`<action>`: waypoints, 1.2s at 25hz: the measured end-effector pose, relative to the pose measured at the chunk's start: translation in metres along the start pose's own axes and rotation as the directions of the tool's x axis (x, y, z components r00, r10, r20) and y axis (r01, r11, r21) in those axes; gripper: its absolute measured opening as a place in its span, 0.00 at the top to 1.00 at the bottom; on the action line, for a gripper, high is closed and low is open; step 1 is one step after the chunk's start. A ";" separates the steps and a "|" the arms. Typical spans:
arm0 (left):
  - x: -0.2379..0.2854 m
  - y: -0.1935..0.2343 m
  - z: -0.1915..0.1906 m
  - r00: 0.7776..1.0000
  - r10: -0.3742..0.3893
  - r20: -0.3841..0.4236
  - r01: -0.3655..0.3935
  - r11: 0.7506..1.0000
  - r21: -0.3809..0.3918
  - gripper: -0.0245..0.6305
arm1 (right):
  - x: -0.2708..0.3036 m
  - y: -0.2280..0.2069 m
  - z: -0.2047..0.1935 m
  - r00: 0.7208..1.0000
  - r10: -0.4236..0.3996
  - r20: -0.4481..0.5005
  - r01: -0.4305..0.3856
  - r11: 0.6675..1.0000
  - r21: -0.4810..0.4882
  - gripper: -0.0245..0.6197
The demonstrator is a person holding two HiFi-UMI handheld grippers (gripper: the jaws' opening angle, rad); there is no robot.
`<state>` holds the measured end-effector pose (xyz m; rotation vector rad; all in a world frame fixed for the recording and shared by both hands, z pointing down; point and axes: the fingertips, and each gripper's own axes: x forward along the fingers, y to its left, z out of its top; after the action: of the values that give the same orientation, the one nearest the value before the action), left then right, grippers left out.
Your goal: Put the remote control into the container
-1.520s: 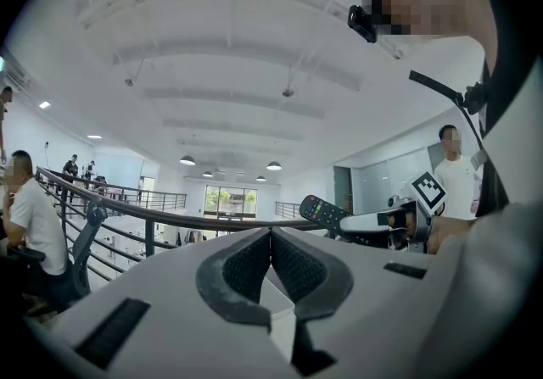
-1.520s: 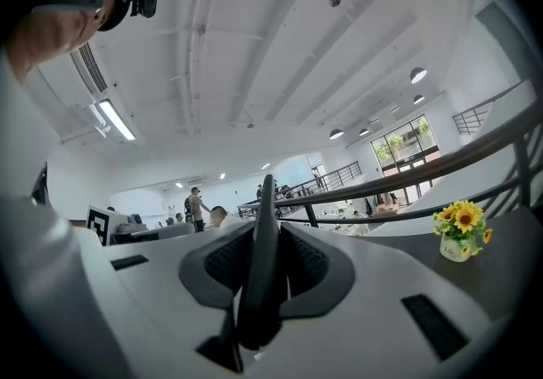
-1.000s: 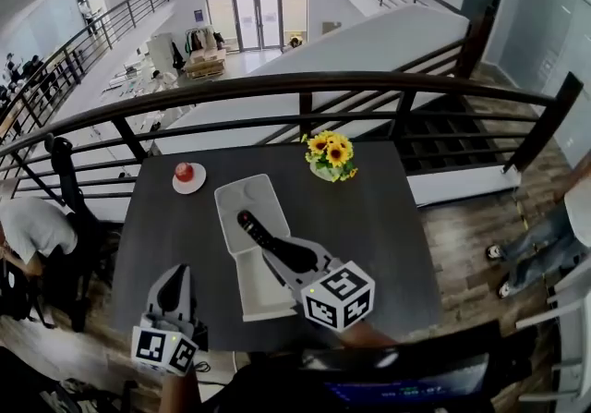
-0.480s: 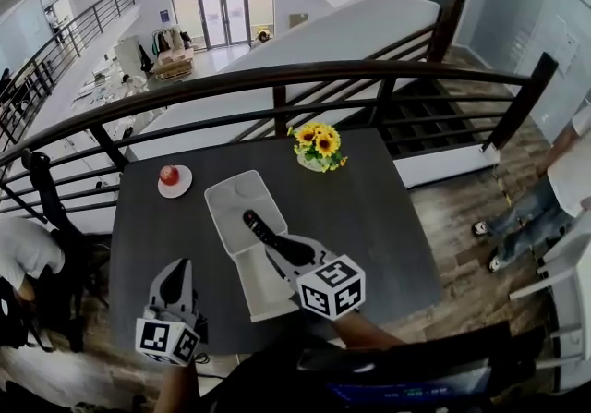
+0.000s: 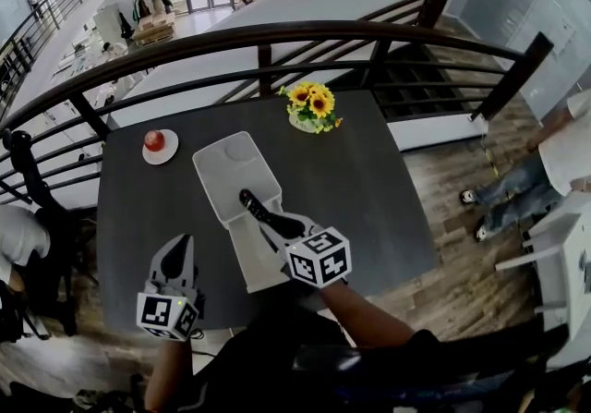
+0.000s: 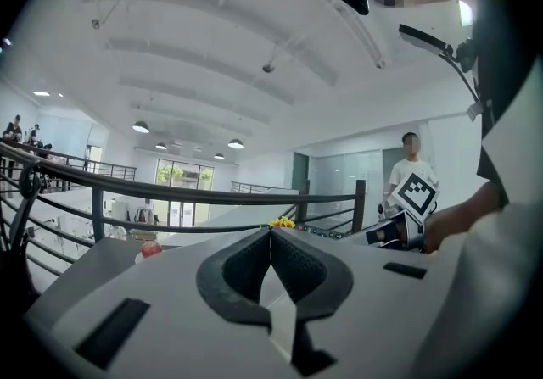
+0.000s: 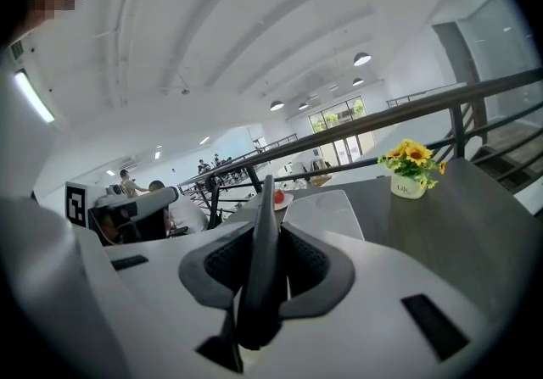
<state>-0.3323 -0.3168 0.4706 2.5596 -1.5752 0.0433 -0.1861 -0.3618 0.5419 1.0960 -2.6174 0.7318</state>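
over the container [image 5: 224,173], right gripper [image 5: 278,224] fingers pinch the remote control [image 5: 254,206]; left gripper [image 6: 271,232] fingers pressed together

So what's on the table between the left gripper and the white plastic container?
Nothing. In the head view, only bare dark grey tabletop lies between the left gripper and the white plastic container.

Slim black remote control [image 5: 259,212], clamped in the right hand-held gripper [image 5: 280,229], hangs over the white container [image 5: 211,178].
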 end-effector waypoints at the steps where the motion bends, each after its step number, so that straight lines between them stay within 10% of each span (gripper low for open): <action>1: 0.000 0.003 -0.007 1.000 0.002 -0.009 -0.002 1.000 -0.003 0.95 | 0.004 -0.002 -0.007 1.000 -0.008 -0.013 0.009 1.000 0.005 0.83; 30: 0.006 -0.005 -0.102 0.985 -0.057 -0.161 0.039 0.993 -0.111 0.95 | 0.050 -0.060 -0.164 0.915 -0.156 -0.371 0.206 0.974 0.097 0.83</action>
<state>-0.3206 -0.3072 0.5714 2.4414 -1.4160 0.1556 -0.1783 -0.3432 0.7224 1.1000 -2.1537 0.9740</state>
